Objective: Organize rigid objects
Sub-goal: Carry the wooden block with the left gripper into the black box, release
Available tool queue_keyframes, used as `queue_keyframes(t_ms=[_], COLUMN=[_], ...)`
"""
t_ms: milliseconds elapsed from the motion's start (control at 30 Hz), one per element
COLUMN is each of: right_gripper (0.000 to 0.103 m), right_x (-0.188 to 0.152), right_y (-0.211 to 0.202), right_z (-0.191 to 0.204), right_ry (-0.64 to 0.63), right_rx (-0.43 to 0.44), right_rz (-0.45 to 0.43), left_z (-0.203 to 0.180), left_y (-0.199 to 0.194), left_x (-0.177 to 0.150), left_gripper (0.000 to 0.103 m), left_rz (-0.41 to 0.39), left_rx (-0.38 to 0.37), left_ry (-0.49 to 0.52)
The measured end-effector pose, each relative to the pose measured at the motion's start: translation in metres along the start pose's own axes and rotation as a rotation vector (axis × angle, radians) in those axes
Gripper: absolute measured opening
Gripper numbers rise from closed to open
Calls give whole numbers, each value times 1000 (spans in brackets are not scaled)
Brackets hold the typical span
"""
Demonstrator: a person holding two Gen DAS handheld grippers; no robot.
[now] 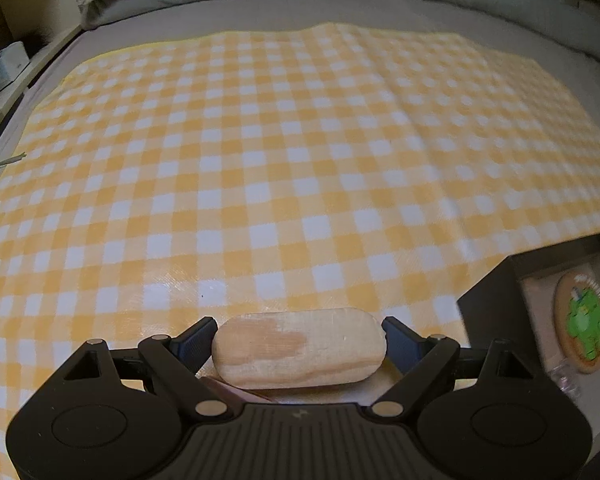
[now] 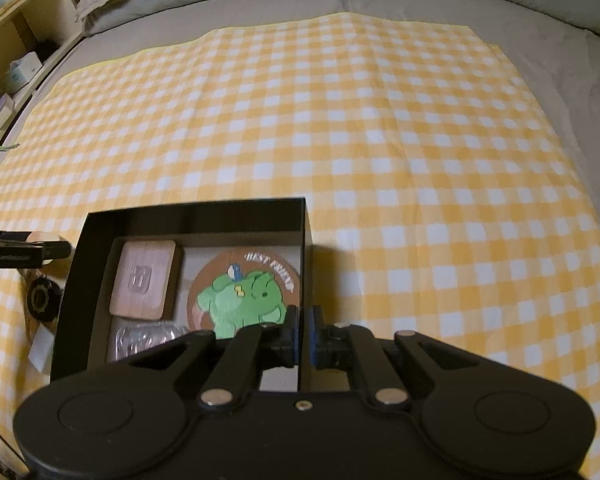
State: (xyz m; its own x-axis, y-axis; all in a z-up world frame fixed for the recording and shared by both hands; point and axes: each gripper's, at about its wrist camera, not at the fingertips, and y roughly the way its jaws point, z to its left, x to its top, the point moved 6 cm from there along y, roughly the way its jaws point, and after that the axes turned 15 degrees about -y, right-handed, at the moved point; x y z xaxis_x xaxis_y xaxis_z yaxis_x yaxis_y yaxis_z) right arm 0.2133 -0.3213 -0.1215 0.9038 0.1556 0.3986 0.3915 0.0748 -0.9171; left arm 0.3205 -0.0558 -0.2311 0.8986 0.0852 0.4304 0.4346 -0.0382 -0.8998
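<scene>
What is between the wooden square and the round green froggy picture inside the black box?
Nothing: in the right wrist view, only bare pale box floor separates the square wooden coaster from the round green frog coaster.

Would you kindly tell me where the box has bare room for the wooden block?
The black box is crowded: wooden square, round cartoon coaster, clear plastic piece. Bare floor shows only between the coaster and the right gripper, near the right wall.

A yellow-and-white checked cloth (image 2: 380, 140) covers a grey bed (image 2: 540, 40), the open cardboard box (image 2: 196, 220) is black, its round coaster (image 2: 236, 292) shows a green cartoon animal on brown, its square wooden tile (image 2: 144, 280) is pale tan, and the rounded wooden block (image 1: 300, 348) is pale beige with a darker tan patch.
</scene>
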Motion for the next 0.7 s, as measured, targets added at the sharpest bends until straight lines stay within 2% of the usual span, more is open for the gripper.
queue_keyframes(t_ms=[200,367,700], right_gripper=[3,3,3], right_x=[6,7,6], right_y=[2,0,3], right_z=[5,7,-3], right_ry=[-35,-27,16], right_rx=[-25,-19,11], right_rz=[16,18,16], left_z=[1,-18,-95], left_y=[-36,-74,-111], left_x=[4,3,-24], left_gripper=[88,88,88], left_rz=[-43,-92,-22], left_rx=[-54,-157,-389], left_ry=[-57,-104,-149])
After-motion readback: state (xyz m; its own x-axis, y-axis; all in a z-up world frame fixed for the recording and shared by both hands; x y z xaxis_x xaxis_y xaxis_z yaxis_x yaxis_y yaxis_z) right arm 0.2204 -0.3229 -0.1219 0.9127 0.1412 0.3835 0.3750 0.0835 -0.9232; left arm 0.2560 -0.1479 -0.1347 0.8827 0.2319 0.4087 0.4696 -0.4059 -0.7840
